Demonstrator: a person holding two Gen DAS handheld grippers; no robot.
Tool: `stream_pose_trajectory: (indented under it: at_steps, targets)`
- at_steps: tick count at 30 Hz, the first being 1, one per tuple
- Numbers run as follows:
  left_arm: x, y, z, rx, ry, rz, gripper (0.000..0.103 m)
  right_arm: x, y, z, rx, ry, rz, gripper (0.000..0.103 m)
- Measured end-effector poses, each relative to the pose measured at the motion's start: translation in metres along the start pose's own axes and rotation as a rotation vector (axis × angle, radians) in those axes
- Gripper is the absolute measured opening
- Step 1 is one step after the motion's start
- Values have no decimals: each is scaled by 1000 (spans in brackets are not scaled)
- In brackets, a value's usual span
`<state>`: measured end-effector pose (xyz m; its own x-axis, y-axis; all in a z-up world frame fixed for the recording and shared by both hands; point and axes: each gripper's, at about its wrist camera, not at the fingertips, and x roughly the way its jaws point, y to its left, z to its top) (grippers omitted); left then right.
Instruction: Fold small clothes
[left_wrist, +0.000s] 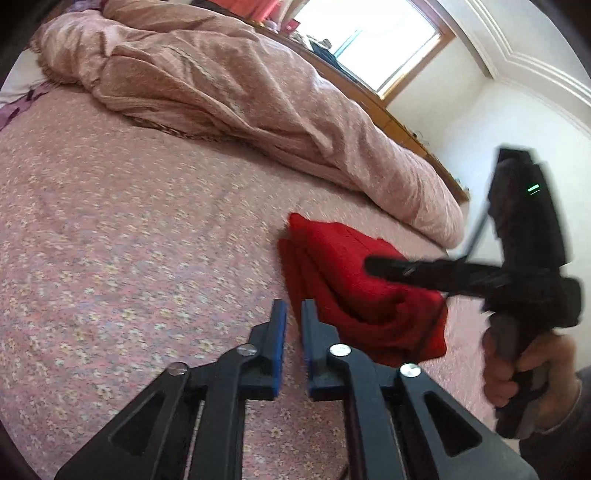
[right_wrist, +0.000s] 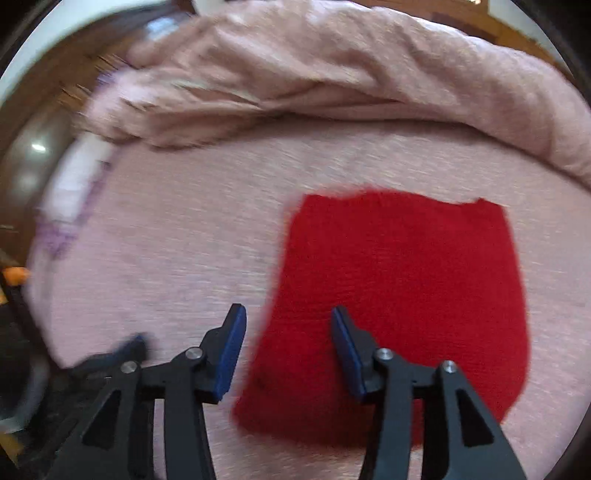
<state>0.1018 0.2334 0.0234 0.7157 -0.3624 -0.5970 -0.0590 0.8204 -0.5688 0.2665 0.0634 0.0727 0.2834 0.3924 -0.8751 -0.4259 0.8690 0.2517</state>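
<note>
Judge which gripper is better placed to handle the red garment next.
Right. The right gripper hangs over the red garment with jaws wide open; the left gripper sits beside it, jaws nearly closed.

Your left tool (left_wrist: 293, 314) is black angular linkage with triangular cutouts, silver round screw heads and blue pads (left_wrist: 279, 328). Your right tool (right_wrist: 288, 325) matches it, and its black body carries a small green light. Your right hand (left_wrist: 532, 365) shows bare skin and a grey sleeve cuff.
</note>
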Motion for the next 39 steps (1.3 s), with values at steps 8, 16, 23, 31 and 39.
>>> stream_pose_trajectory:
  at_steps: [8,16,23,31,39]
  targets:
    - [34,-19,-4,-76,129,-147,52,-81,-29,-52,-143,-198,-66,56]
    - [67,-34,1,-215,223,-257,73,-92,-120,-158,-140,-441,-244,67]
    - [100,-51,13,-246,220,-198,74,-44,-133,-176,-161,-386,-243,67]
    - [92,-82,42,-222,44,-284,22,-12,-125,-133,-117,-399,-299,68]
    - [90,-70,29,-155,47,-175,19,-7,-143,-132,-18,-440,-412,68]
